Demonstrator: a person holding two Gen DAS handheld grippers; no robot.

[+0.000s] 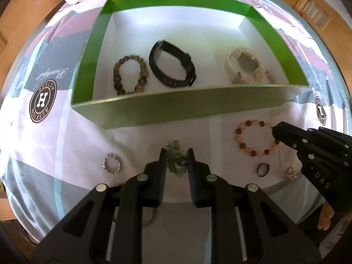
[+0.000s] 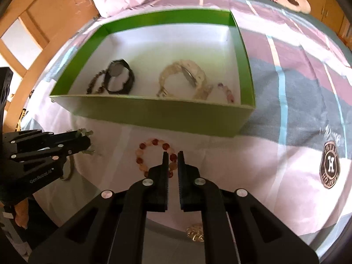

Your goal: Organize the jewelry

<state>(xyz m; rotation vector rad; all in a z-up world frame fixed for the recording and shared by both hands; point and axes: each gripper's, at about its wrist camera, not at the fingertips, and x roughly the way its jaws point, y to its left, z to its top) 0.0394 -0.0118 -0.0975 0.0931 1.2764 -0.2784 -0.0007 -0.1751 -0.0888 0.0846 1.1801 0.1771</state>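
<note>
Nearest your lens, your left claw (image 1: 176,160) straddled the pale green bead bracelet (image 1: 175,154) on the bed sheet (image 1: 132,145), its jaws narrowed around the beads; whether they had truly clenched, I cannot tell. Your right claw (image 2: 173,160) had its jaws nearly together with the red and peach bead bracelet (image 2: 154,151) between them, and again I cannot tell whether the beads were pinched or merely flanked.

Going by size, the green box (image 1: 123,112) sat at 12 o'clock from both claws, its near wall just beyond the loose pieces. Inside it you had one black watch (image 1: 171,66), one cream watch (image 1: 244,66) toward 1 o'clock, one brown bead bracelet (image 1: 129,74) toward 11 o'clock, and one small pink bead piece (image 2: 226,92) against the near wall, partly hidden.

Outside the box, on the sheet, I counted two bead bracelets under your claws, one sparkly ring (image 1: 112,164) at 9 o'clock of the left claw, one dark ring (image 1: 263,169) and one small pale ornament (image 1: 291,173) at 3 o'clock of it. A thin hoop lay under the left claw's body, mostly hidden.

The risks, as I judge them: round beads can squirt out of a narrow pinch, so either bracelet could drop short of the box. The green bracelet looked bunched, with a dangling part that might snag the near wall. The soft sheet could also be caught in a low pinch and drag the small rings along.
</note>
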